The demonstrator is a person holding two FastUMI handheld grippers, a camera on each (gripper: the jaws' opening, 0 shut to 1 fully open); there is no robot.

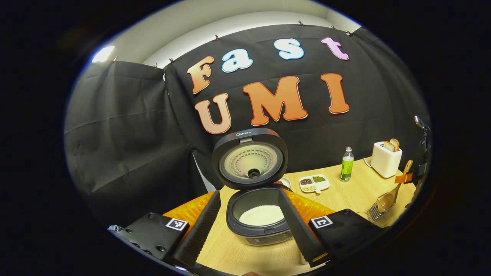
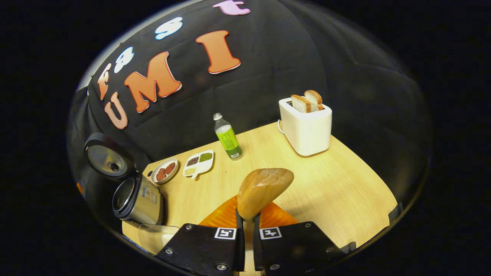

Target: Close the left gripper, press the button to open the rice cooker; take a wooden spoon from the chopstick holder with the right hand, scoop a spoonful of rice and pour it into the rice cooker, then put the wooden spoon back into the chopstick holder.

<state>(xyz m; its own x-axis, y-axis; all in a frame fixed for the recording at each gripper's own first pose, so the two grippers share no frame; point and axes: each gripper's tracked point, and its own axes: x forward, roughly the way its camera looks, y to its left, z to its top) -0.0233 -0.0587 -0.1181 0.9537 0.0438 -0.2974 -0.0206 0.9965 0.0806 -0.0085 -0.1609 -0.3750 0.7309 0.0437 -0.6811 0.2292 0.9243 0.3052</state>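
The rice cooker [image 1: 261,226] stands with its lid [image 1: 250,159] swung up and white rice in the pot. My left gripper [image 1: 249,193] is open, with a finger on either side of the cooker and nothing between them. In the right gripper view my right gripper [image 2: 248,216] is shut on the handle of the wooden spoon [image 2: 264,188], whose bowl points away over the table. The left gripper view has that spoon [image 1: 387,198] at the far right, its bowl down at the wire chopstick holder [image 1: 378,211].
On the wooden table [image 2: 337,188] stand a white toaster [image 2: 305,124] with bread slices, a green-labelled bottle [image 2: 228,138], a divided dish of beans [image 2: 197,163] and a small bowl [image 2: 164,171]. The cooker [image 2: 138,199] sits at the table's left end.
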